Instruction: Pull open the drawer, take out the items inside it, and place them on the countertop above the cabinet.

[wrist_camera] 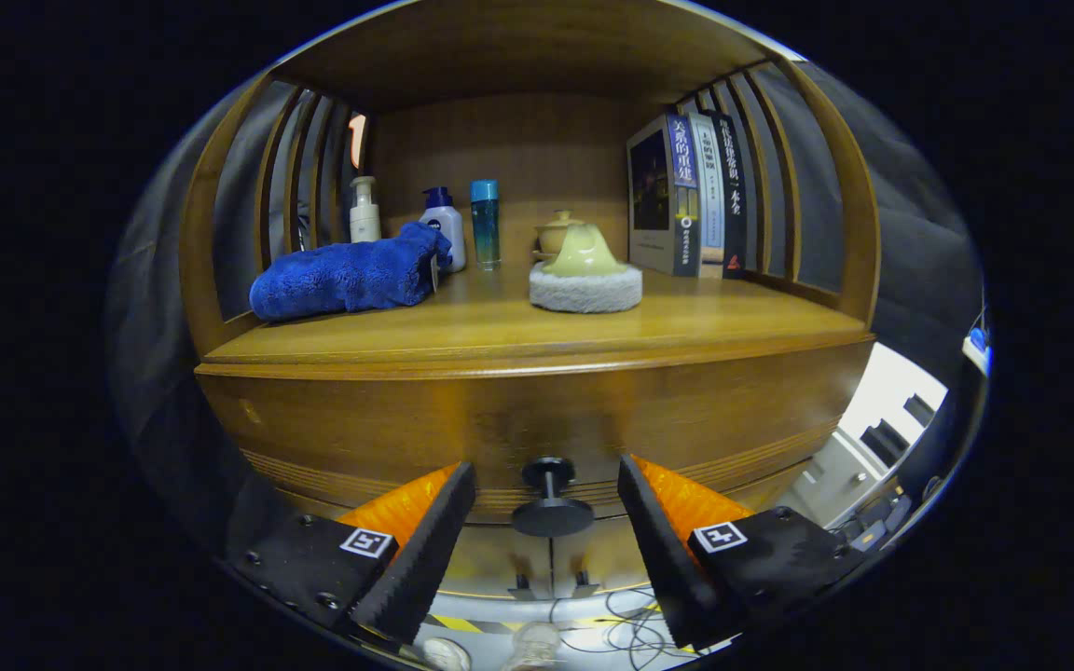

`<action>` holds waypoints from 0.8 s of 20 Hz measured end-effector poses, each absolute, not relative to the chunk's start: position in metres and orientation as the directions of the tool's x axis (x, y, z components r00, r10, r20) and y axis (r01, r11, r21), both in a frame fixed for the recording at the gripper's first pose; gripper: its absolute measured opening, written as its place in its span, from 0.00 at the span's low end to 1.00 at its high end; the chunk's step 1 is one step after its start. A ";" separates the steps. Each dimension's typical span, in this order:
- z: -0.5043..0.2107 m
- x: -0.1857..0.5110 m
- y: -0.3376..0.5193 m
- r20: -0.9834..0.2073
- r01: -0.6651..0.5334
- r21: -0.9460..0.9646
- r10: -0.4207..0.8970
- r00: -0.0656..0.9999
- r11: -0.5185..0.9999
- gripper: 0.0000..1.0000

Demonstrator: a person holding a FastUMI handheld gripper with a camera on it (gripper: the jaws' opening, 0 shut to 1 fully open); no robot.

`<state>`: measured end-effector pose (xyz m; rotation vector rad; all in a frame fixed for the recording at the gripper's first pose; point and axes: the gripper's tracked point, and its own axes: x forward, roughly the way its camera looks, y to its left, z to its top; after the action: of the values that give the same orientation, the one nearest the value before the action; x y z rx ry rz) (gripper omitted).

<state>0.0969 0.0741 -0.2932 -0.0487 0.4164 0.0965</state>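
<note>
Beyond the left finger and above it, a blue towel [351, 277] lies bunched on the countertop [518, 331], with a white pump bottle [364, 211], a white bottle with a blue cap [445, 231] and a slim teal bottle [485, 224] standing behind its right end. The gripper [546, 511] has its fingers spread apart, touching nothing, and the dark drawer knob [551, 500] sits in the gap between them, on the closed drawer front [537, 424] just ahead. Straight above the knob, a pale yellow piece rests on a round grey pad [585, 287], with a small lidded pot [557, 232] behind it. Beyond the right finger, a row of books [691, 196] stands upright against the slatted side of the cabinet.
</note>
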 end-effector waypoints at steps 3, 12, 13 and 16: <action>-0.253 0.077 0.071 -0.348 -0.092 0.000 0.086 0.934 0.996 1.00; -0.149 0.039 0.056 -0.283 -0.083 0.025 0.087 0.955 0.996 1.00; -0.138 0.035 0.058 -0.276 -0.084 0.028 0.089 0.957 0.996 1.00; -0.101 0.025 0.065 -0.229 -0.106 0.035 0.111 0.967 0.994 1.00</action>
<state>0.0254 0.0647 -0.1006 0.0224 0.2330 0.1098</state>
